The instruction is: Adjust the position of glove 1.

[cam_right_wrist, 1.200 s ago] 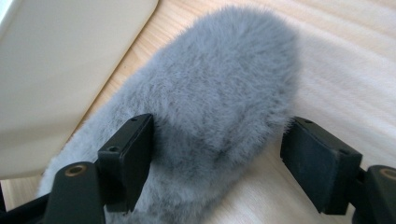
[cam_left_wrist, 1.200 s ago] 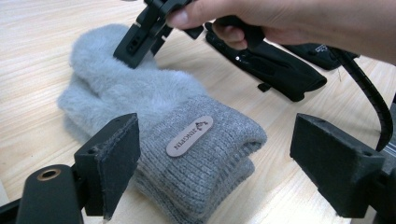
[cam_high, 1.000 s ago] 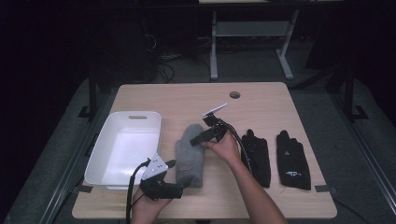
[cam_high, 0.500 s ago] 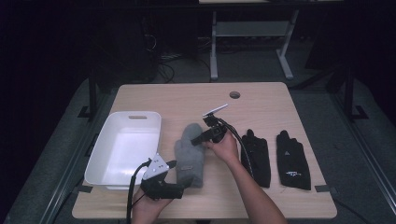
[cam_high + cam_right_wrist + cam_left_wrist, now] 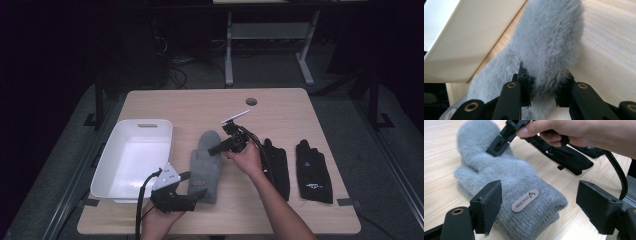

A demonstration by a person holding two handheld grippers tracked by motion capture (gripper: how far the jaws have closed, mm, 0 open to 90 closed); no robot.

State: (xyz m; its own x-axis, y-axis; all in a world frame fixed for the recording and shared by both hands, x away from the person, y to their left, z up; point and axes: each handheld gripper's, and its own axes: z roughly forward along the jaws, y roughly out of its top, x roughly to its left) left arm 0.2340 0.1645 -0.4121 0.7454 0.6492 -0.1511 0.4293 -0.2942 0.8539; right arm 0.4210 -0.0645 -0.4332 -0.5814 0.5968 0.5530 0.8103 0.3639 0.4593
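A grey fuzzy mitten [image 5: 206, 162] lies flat on the wooden table [image 5: 200, 107], cuff toward the person. My left gripper [image 5: 194, 185] is open at the front edge, its jaws on either side of the knit cuff [image 5: 531, 205]; they have just been closing a little and the pads stand apart from the cuff. My right gripper [image 5: 214, 148] comes in from the right. Its jaws have just been closing, and now they pinch a fold of the mitten's fur [image 5: 549, 45] at its right side.
A white plastic bin [image 5: 107, 170] stands left of the mitten, close to it. Two black gloves [image 5: 275, 165] [image 5: 312, 167] lie side by side to the right. A cable hole [image 5: 251, 101] is at the table's far side. Dark floor surrounds the table.
The right gripper's jaws have closed onto the mitten's fur. Both hands have stayed nearly in place, and the mitten has not shifted.
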